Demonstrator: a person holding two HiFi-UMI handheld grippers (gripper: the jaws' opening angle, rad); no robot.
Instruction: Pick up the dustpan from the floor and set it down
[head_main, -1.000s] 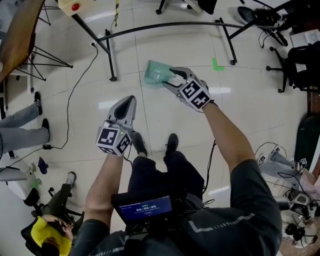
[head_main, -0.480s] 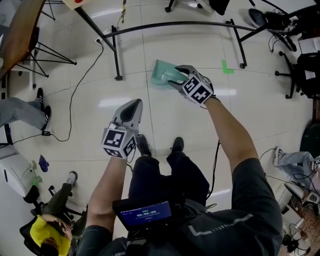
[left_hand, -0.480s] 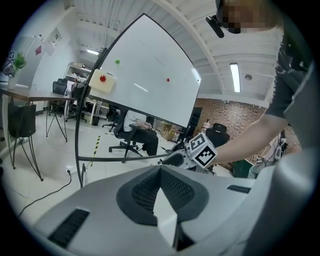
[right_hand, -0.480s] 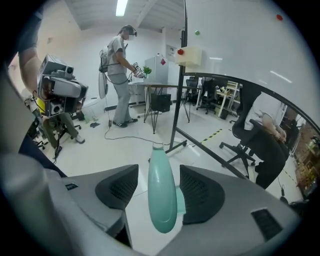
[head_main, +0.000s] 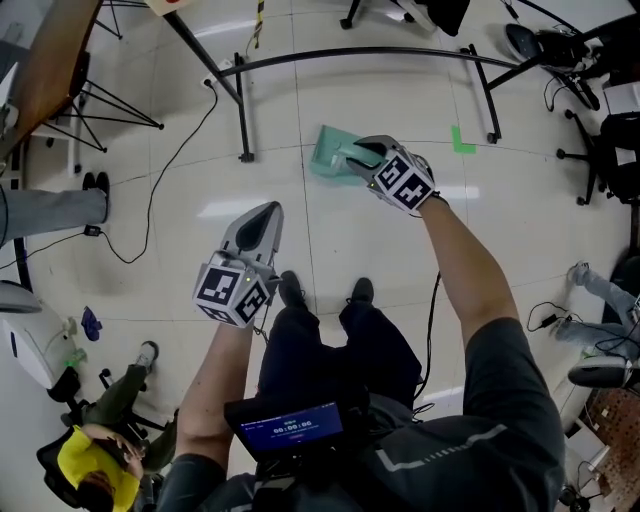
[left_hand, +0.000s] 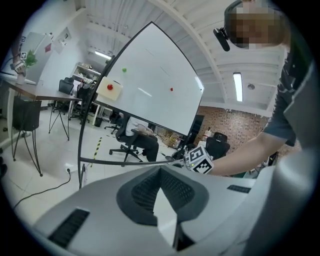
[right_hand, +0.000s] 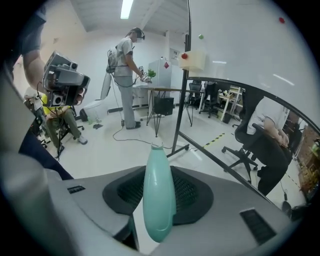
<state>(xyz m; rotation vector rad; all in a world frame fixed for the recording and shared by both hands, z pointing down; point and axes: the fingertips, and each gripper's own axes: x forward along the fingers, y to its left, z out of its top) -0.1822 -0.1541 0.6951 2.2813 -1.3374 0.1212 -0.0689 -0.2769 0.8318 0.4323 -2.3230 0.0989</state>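
Brought down to the floor since a second ago, and just been closing: right tongs (head_main: 358, 155), now narrowed onto a handle. Nearest, by the knees: left tongs (head_main: 268, 210) pressed together, holding nothing. Further out, flat on the pale tiled floor (head_main: 520, 240): mint-green plastic dustpan (head_main: 325, 150), its handle clamped between the right pads. Likely trouble on lifting: smooth rounded handle swivelling or sliding in the grip, pan drooping. Beyond, black metal frame (head_main: 360, 48) near enough to catch a swing.

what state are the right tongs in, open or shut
Shut on the dustpan handle: the right tongs have just been closing, and their pads press its green sides.
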